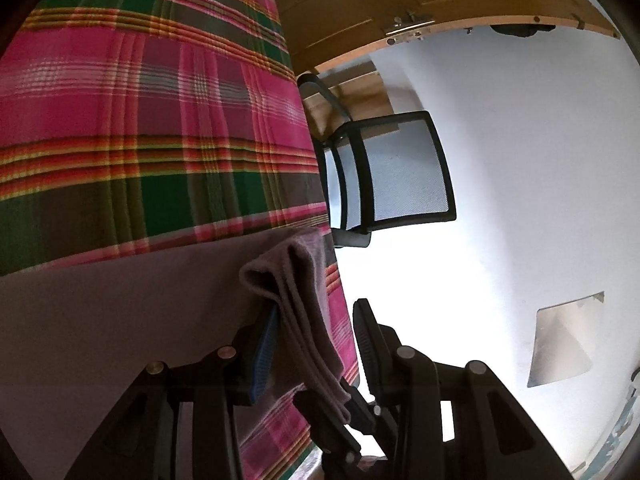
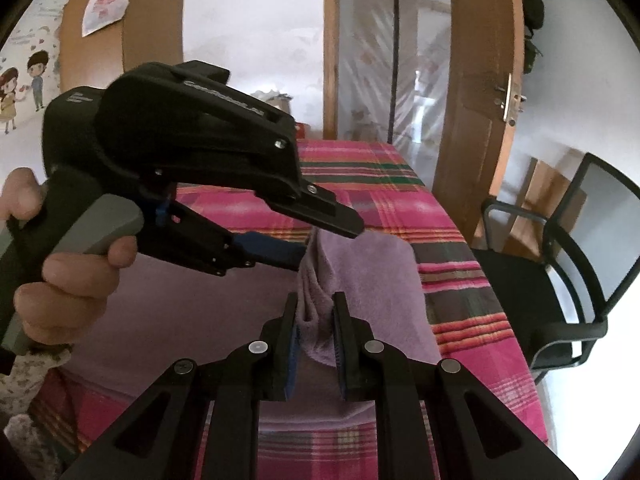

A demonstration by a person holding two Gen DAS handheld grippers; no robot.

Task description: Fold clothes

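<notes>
Fold in progress, not finished. Lilac cloth spread over the plaid-covered desk, one bunched edge raised off the surface. Right claw clamped on that bunched edge, pads pressing the fabric from both sides. Left claw standing apart, jaws wide; in the left wrist view several layers of the cloth edge hang between the jaws, resting against the blue-padded finger, far finger clear. No firm grip judged there. Doubled layers at the lifted edge suggest at least one fold made. Remaining, by judgement: carrying the edge over, laying flat, smoothing. Other garments not seen. Black mesh chair beside the desk.
</notes>
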